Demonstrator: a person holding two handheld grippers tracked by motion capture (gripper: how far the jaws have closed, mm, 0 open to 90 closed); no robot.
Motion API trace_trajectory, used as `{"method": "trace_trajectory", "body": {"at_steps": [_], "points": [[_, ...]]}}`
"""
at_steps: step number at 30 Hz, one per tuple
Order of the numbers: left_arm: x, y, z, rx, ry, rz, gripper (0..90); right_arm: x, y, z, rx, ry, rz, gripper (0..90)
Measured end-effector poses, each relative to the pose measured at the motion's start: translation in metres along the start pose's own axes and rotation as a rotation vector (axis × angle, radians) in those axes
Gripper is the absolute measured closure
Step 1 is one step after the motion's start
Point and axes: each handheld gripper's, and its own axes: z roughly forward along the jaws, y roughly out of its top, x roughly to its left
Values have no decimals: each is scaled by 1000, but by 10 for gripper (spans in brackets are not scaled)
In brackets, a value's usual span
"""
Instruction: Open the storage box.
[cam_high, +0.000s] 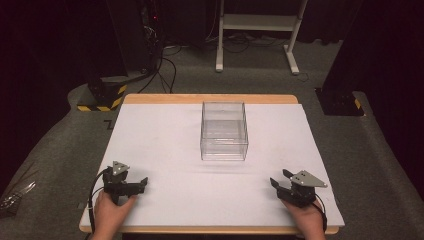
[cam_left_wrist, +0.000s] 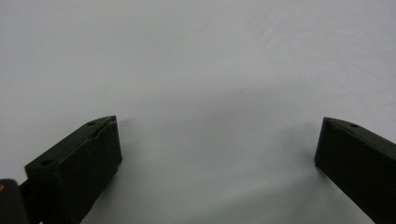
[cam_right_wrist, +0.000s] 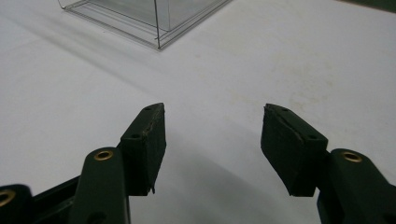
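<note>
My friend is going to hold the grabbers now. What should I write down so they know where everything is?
Left gripper: open, nothing between its jaws, resting low at the near left of the white table.
Right gripper: open, nothing held, at the near right, pointing toward the box.
Clear plastic box: upright in the middle of the table, far side, looks empty, apart from both grippers.
Done: nothing that can be seen; the box is untouched.
Left: probably reach forward to the box.
</note>
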Motion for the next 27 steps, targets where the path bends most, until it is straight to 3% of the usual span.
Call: {"method": "trace_trajectory", "body": {"at_steps": [21,27], "points": [[0,0,0,0,0,2,6,-1,2,-1,-13,-31,47,451],[0,0,0,-1,-1,0,6,6,6,0,-4,-33,5,458]]}}
